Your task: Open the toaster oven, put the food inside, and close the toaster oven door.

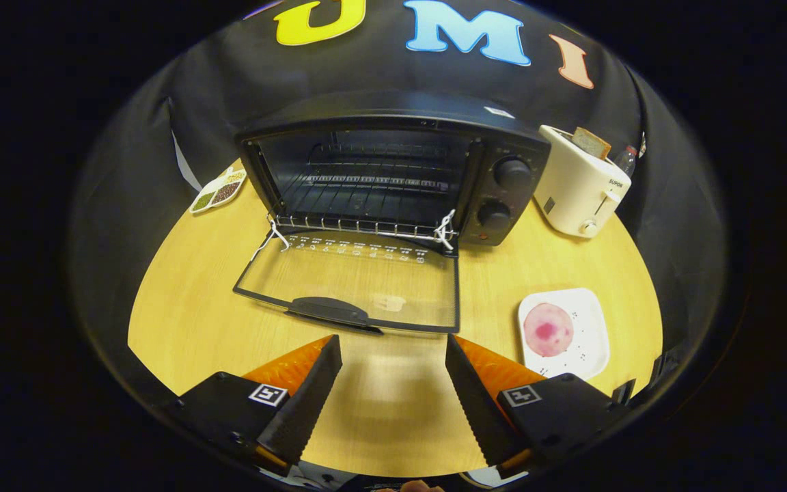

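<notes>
A black toaster oven stands at the back of the round wooden table. Its glass door hangs fully open, lying flat toward me, with the handle at its front edge. A wire rack shows inside the cavity. To the right of the fingers, a white square plate holds a round pink food piece. My gripper is open, fingers spread wide just short of the door's handle, with nothing between them.
A white toaster with a bread slice in its slot stands right of the oven. A small divided dish of beans or grains lies left of the oven. Black cloth walls surround the table.
</notes>
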Action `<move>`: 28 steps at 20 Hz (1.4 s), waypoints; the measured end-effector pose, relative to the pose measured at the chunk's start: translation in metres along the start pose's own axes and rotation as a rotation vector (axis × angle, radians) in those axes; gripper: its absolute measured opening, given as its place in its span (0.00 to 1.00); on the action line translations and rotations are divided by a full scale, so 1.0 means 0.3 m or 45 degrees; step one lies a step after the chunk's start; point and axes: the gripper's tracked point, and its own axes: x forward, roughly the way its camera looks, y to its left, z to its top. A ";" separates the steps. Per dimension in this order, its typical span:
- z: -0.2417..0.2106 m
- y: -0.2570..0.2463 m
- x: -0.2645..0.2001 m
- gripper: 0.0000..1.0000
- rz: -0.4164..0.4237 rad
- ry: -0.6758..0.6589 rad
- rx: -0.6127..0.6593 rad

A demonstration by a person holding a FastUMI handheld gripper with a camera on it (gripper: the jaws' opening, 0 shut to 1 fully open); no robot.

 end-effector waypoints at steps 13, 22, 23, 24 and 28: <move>0.008 -0.539 -0.077 0.98 -0.092 -0.031 0.126; -0.054 -0.841 0.027 0.98 0.001 0.134 0.104; -0.063 -0.861 0.044 0.98 0.010 0.155 0.100; -0.073 -0.882 0.065 0.98 0.017 0.179 0.091; -0.127 -0.907 0.152 0.98 0.070 0.314 0.048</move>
